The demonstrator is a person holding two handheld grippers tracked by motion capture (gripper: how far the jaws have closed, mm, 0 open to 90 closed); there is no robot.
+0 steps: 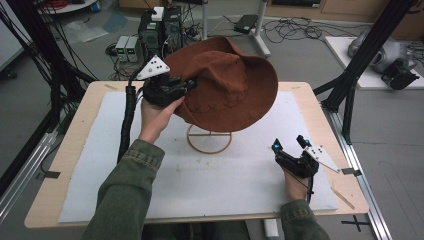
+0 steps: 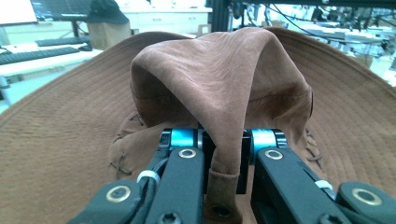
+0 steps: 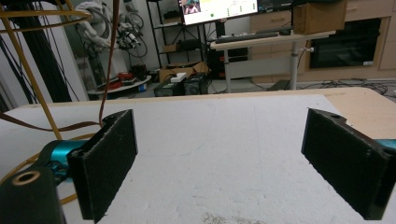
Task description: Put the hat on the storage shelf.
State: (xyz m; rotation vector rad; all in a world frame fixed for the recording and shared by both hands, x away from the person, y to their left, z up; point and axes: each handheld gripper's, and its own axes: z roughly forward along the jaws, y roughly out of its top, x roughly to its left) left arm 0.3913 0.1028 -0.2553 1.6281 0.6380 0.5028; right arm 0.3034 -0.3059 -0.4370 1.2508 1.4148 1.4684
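Note:
A brown suede wide-brimmed hat [image 1: 227, 85] sits tilted on a gold wire stand [image 1: 210, 141] at the middle of the table. My left gripper [image 1: 186, 86] is at the hat's left side, shut on it. In the left gripper view a fold of the hat [image 2: 219, 88] is pinched between the two jaws of the left gripper [image 2: 224, 142]. My right gripper [image 1: 289, 143] rests on the white mat at the right, open with nothing between its jaws. The right gripper view shows the right gripper [image 3: 219, 158] spread wide over bare mat, with the stand's wire [image 3: 25, 74] and a thin brown strap [image 3: 110, 56] at the left.
A white mat [image 1: 225, 185] covers most of the wooden table [image 1: 75, 145]. Black frame posts [image 1: 360, 60] stand beyond the right edge, and cables and electronics boxes [image 1: 150, 35] lie on the floor behind the table.

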